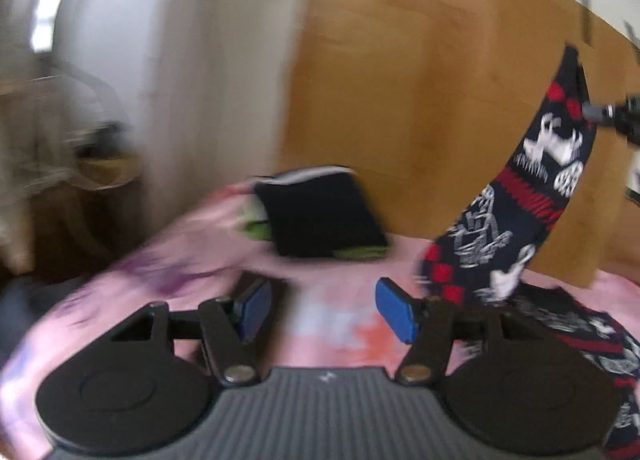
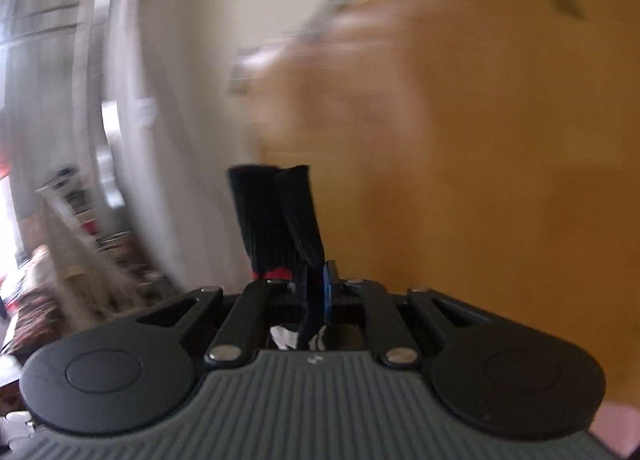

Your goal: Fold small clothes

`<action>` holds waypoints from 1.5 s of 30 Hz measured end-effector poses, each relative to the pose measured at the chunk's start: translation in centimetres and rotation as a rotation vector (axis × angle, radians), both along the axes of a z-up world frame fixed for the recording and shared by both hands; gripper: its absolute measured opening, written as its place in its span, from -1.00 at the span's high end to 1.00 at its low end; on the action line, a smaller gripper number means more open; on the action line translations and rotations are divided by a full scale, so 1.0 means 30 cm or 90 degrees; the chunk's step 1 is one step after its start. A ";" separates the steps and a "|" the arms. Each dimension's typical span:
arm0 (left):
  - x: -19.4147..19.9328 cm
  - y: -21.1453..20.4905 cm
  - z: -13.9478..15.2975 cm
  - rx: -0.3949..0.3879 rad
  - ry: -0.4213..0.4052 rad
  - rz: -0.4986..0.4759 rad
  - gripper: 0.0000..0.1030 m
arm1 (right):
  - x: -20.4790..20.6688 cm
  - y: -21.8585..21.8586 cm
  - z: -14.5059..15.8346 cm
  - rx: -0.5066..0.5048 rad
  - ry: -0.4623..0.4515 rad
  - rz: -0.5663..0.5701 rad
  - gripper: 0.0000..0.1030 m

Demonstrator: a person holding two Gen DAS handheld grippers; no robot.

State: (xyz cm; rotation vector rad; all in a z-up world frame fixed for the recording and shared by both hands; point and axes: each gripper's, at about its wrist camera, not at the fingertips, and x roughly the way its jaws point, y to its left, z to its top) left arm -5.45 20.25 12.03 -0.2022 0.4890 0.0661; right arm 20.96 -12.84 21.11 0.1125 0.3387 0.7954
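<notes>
right fingers (image 2: 316, 292) pinch sock (image 1: 532, 180); only left view shows its pattern.

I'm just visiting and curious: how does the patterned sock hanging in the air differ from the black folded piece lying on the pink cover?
The patterned sock hangs stretched out, pinched in the shut right claw; the black folded piece lies flat on the pink cover, touched by neither claw. The sock shows white figures and red checks; the folded piece is plain black with a green edge. Both are small dark clothes.
</notes>
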 end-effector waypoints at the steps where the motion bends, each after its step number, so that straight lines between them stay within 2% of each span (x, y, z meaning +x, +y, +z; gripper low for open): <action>1: 0.053 -0.039 -0.006 -0.005 0.005 -0.026 -0.21 | 0.015 -0.085 -0.029 0.007 0.014 -0.027 0.80; 5: 0.269 -0.189 -0.059 -0.017 0.043 -0.093 -0.30 | 0.025 -0.415 -0.175 0.043 0.057 -0.133 0.80; 9: 0.455 -0.314 -0.152 -0.060 0.116 -0.142 -0.30 | -0.036 -0.701 -0.376 0.085 0.102 -0.236 0.80; 13: 0.569 -0.430 -0.228 -0.055 0.172 -0.189 -0.30 | -0.075 -0.878 -0.579 0.109 0.191 -0.312 0.80; 15: 0.603 -0.483 -0.255 -0.044 0.189 -0.202 -0.30 | -0.087 -0.901 -0.639 0.128 0.224 -0.327 0.80; 17: 0.626 -0.529 -0.260 -0.031 0.192 -0.213 -0.27 | -0.097 -0.920 -0.653 0.140 0.231 -0.328 0.80; 19: 0.639 -0.574 -0.258 -0.011 0.186 -0.213 0.24 | -0.102 -0.904 -0.636 0.150 0.226 -0.319 0.80; 20: 0.651 -0.592 -0.260 0.005 0.191 -0.211 0.72 | -0.095 -0.896 -0.625 0.156 0.221 -0.312 0.80; 22: 0.664 -0.594 -0.253 0.034 0.177 -0.177 0.78 | -0.093 -0.874 -0.586 0.176 0.199 -0.290 0.80; 24: 0.679 -0.560 -0.251 0.044 0.156 -0.131 0.79 | -0.112 -0.844 -0.556 0.214 0.160 -0.262 0.80; 26: 0.699 -0.513 -0.273 0.014 0.171 -0.104 0.79 | -0.144 -0.835 -0.527 0.240 0.133 -0.249 0.80; 28: 0.704 -0.491 -0.305 -0.001 0.182 -0.108 0.79 | -0.174 -0.831 -0.545 0.217 0.131 -0.268 0.78; 31: 0.677 -0.513 -0.320 0.051 0.151 -0.109 0.64 | -0.191 -0.826 -0.630 0.103 0.175 -0.333 0.70; 33: 0.665 -0.524 -0.319 0.065 0.137 -0.111 0.51 | -0.200 -0.860 -0.679 0.074 0.224 -0.350 0.66; 34: 0.662 -0.522 -0.315 0.062 0.133 -0.110 0.47 | -0.212 -0.889 -0.691 0.088 0.245 -0.358 0.54; 35: 0.657 -0.517 -0.307 0.052 0.130 -0.111 0.41 | -0.222 -0.916 -0.693 0.103 0.258 -0.368 0.32; 37: 0.664 -0.502 -0.307 0.026 0.130 -0.113 0.38 | -0.232 -0.969 -0.686 0.140 0.266 -0.399 0.04; 41: 0.676 -0.483 -0.323 -0.001 0.139 -0.111 0.35 | -0.179 -1.032 -0.682 0.197 0.298 -0.425 0.01; 45: 0.677 -0.483 -0.335 -0.003 0.136 -0.111 0.35 | -0.089 -0.996 -0.723 0.179 0.347 -0.421 0.07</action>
